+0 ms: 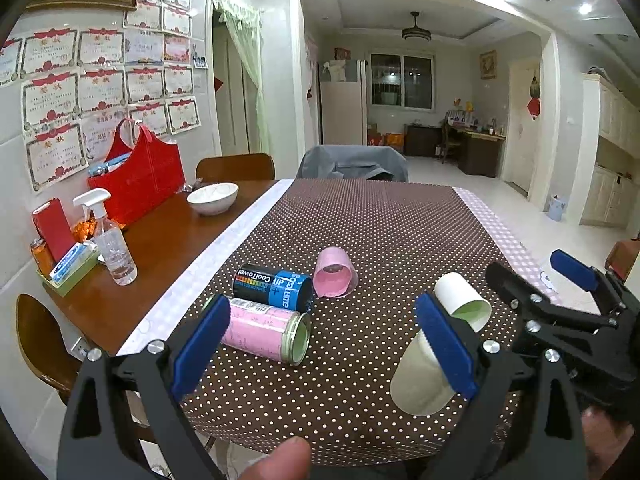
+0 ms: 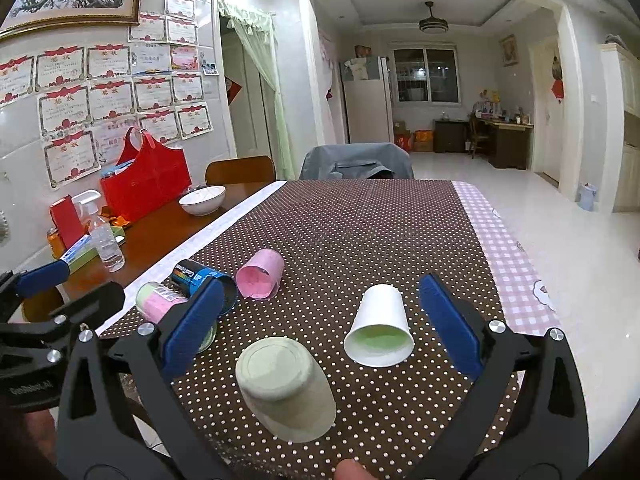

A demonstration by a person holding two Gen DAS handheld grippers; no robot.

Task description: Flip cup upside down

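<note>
Several cups lie on their sides on the brown dotted tablecloth (image 1: 360, 220). A white cup with a green inside (image 2: 380, 326) lies with its mouth toward me; it also shows in the left wrist view (image 1: 464, 300). A pale green cup (image 2: 284, 386) stands upside down at the near edge, also in the left wrist view (image 1: 418, 380). A pink cup (image 1: 334, 274) lies further back. My left gripper (image 1: 326, 344) is open and empty. My right gripper (image 2: 324, 332) is open and empty, hovering just before the white and green cups.
A black and blue can (image 1: 274, 284) and a pink canister (image 1: 264, 330) lie on the cloth's left. A spray bottle (image 1: 110, 240), red bag (image 1: 138, 174) and white bowl (image 1: 212, 198) stand on the bare wood. A grey-covered chair (image 1: 354, 162) is at the far end.
</note>
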